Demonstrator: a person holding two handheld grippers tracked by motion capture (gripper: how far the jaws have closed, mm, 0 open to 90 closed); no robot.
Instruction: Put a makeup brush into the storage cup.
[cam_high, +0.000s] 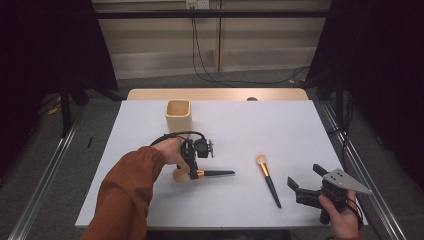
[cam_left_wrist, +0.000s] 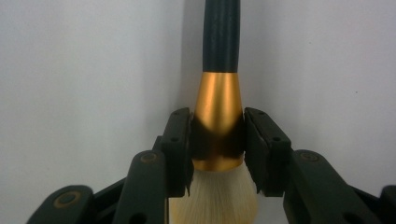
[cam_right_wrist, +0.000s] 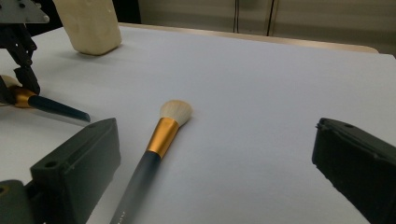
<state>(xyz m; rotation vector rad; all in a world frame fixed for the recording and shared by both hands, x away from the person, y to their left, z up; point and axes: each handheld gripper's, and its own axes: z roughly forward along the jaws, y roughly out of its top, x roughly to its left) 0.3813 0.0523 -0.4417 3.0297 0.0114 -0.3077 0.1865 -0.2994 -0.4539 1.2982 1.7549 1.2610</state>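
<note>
Black jaws of your left tongs (cam_left_wrist: 218, 140) clench the gold ferrule of the first brush (cam_left_wrist: 219, 116), just above its pale bristles, with the dark handle running straight away from the tongs along their own line. From above, that brush (cam_high: 202, 174) lies flat on the white surface (cam_high: 300, 130), bristles toward your left hand (cam_high: 172, 150) and handle tip pointing to your right. Any lift now turns on that axis: the grip sits at the bristle end, so the long handle will likely swing down unless you raise it level. Your right tongs (cam_right_wrist: 215, 163) stand wide apart with nothing between them, resting low near the front right corner. Just ahead of them lies the second brush (cam_right_wrist: 154, 149), its handle end nearest them and its bristles pointing away, so your right hand (cam_high: 342, 212) is plainly the nearer one for it. Farther back, beyond the left hand, stands the pale square cup (cam_high: 178, 115), upright and well apart from both brushes.
</note>
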